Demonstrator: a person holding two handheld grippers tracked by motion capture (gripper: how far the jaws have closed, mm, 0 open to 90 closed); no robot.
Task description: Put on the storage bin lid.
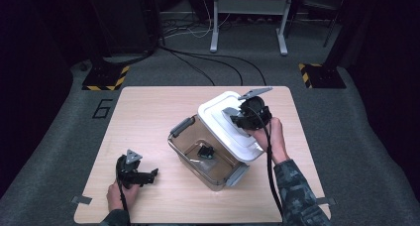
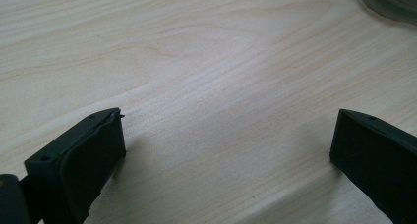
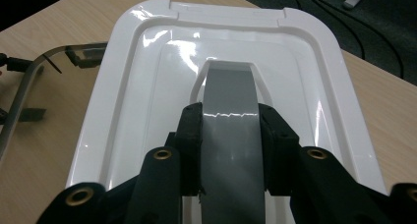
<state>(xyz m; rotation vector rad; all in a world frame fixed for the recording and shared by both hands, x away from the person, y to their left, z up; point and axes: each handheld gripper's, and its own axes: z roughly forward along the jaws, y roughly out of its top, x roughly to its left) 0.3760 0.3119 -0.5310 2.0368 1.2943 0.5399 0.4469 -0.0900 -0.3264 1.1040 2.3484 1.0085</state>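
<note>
Right gripper (image 3: 230, 117): clamped on the grey handle (image 3: 229, 94) of the white plastic lid (image 1: 229, 124).
Lid: tilted over the clear plastic bin (image 1: 205, 151), overhanging its far edge.
Left gripper (image 2: 228, 145): jaws wide apart, empty, on bare wooden table (image 1: 148, 117), bin well apart.

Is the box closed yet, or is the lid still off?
Not closed yet. A small black thing already lies inside the clear box. The right gripper is shut on the lid's grey handle, holding the white lid tilted over one side. The left gripper rests open on the table.
</note>
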